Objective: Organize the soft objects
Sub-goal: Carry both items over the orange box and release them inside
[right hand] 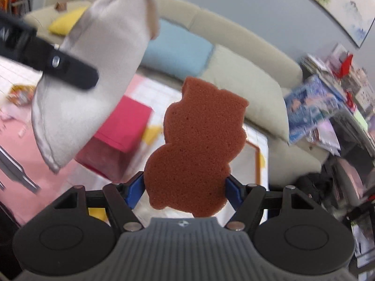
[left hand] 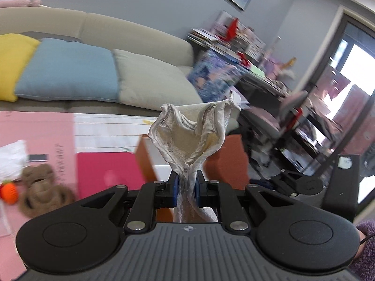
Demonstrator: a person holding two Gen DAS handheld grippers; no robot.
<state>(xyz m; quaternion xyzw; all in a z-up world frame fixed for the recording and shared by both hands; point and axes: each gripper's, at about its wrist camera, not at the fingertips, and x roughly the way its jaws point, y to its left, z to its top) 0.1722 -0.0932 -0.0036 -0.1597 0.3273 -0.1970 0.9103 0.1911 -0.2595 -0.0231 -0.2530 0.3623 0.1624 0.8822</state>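
The left gripper point(left hand: 186, 187) pinches a soft white cloth bag point(left hand: 189, 131); the right gripper point(right hand: 185, 187) squeezes a brown bear-shaped sponge point(right hand: 196, 145), both lifted, probably for sorting

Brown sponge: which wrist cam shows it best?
Right wrist. The brown sponge faces the lens whole, its bear-like outline clear, clamped in the right gripper. In the left wrist view only orange-brown patches show behind the cloth bag.

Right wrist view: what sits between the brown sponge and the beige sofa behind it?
Only a white gridded mat with an orange border shows between the brown sponge, held in the right tool, and the sofa.
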